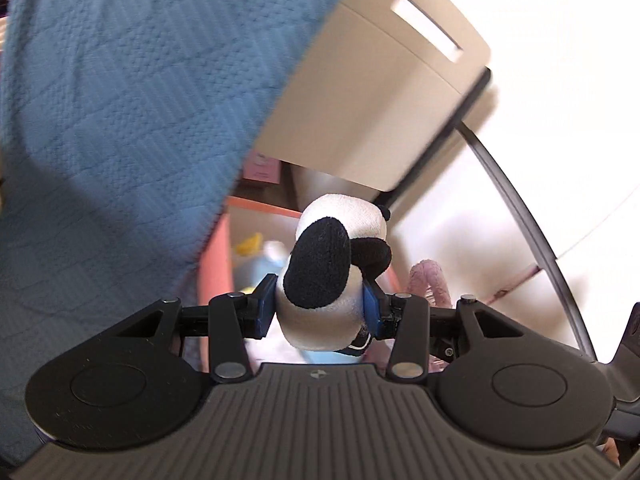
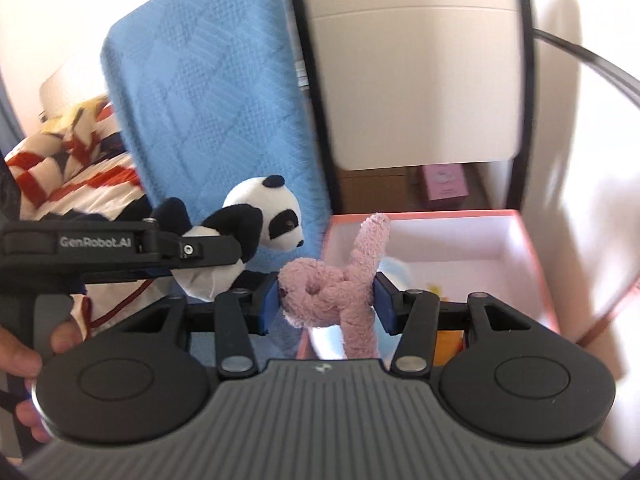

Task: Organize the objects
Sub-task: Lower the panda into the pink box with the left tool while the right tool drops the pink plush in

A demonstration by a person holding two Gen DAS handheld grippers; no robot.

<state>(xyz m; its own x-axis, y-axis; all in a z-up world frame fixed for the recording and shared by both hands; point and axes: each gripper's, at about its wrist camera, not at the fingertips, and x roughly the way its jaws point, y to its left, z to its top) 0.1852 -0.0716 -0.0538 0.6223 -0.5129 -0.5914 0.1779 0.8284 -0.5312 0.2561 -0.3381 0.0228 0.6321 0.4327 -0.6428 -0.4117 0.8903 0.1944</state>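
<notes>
A black-and-white plush panda (image 1: 324, 280) is pinched between the blue pads of my left gripper (image 1: 318, 308), which is shut on its body. In the right wrist view that panda (image 2: 256, 224) hangs in the left gripper (image 2: 208, 268), left of centre. My right gripper (image 2: 326, 300) is shut on a pink plush rabbit (image 2: 340, 284), one long ear pointing up. Both toys hang in the air near a pink box (image 2: 536, 260) with a white inside, which sits just beyond the right gripper. The pink rabbit (image 1: 430, 280) also peeks past the left gripper's right finger.
A blue quilted cushion (image 2: 208, 88) stands upright left of the box. A beige chair back (image 2: 416, 72) with a black frame rises behind the box. Several small items lie in the box bottom. A red, white and blue patterned blanket (image 2: 68, 172) lies at far left. A hand (image 2: 24, 352) holds the left gripper.
</notes>
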